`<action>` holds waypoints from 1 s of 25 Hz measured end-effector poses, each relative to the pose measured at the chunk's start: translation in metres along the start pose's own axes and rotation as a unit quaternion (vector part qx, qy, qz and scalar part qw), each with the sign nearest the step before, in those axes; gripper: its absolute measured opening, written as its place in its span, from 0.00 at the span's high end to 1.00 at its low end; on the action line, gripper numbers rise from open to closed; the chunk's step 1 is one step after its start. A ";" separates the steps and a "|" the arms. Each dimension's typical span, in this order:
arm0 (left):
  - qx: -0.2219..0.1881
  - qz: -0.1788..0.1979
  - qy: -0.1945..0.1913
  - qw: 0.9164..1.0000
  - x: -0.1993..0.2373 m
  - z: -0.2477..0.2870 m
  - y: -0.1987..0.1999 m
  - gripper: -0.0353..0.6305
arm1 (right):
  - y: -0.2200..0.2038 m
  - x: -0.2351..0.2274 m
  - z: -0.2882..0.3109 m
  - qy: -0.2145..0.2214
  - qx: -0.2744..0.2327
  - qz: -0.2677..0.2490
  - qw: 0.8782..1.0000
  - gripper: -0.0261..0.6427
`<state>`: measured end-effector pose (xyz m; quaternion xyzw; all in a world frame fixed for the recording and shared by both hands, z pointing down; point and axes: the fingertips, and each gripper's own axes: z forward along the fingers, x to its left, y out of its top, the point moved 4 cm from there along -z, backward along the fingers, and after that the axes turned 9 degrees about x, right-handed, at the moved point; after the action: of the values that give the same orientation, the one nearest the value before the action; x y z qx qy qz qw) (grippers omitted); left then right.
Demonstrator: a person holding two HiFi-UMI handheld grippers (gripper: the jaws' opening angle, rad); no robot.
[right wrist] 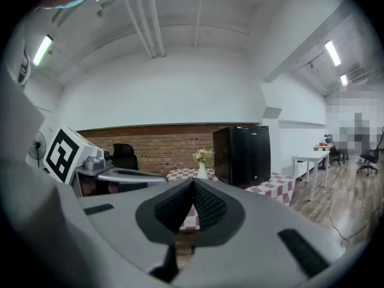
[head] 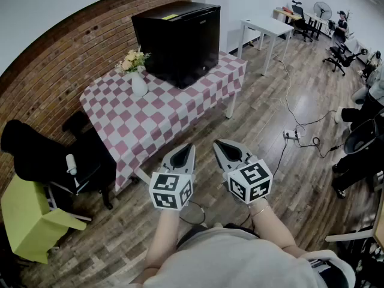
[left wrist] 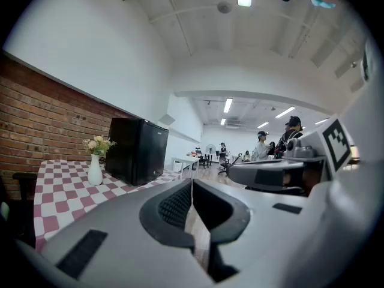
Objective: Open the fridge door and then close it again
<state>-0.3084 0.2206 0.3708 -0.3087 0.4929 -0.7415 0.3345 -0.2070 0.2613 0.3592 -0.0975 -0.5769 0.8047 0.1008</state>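
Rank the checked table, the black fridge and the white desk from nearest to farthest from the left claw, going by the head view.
1. The checked table, just ahead of the left claw.
2. The black fridge, standing on that table's far end.
3. The white desk, beyond it at the upper right.

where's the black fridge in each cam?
Head view: boxy black mini fridge top centre, on the checkered table.
Left gripper view: left of centre.
Right gripper view: right of centre.
Shared landmark: white vase of flowers just left of the fridge in all views.
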 end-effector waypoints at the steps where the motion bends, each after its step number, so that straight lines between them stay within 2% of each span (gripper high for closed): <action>1: 0.002 0.002 0.000 1.000 0.001 0.002 0.000 0.94 | 0.000 -0.001 0.001 0.000 -0.001 0.000 1.000 0.96; 13: 0.005 0.011 0.001 1.000 0.004 0.016 0.003 0.94 | -0.001 -0.010 0.010 0.011 -0.010 0.017 1.000 0.96; 16: 0.007 0.019 -0.009 1.000 0.004 0.018 0.005 0.94 | 0.001 -0.011 0.012 0.013 -0.017 0.021 1.000 0.96; 25: 0.005 0.031 -0.025 0.999 0.017 0.024 0.007 0.94 | 0.003 -0.014 0.023 -0.011 -0.024 0.025 0.999 0.96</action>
<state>-0.2986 0.1924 0.3740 -0.3101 0.4900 -0.7251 0.3715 -0.2000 0.2355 0.3647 -0.1055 -0.5946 0.7939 0.0713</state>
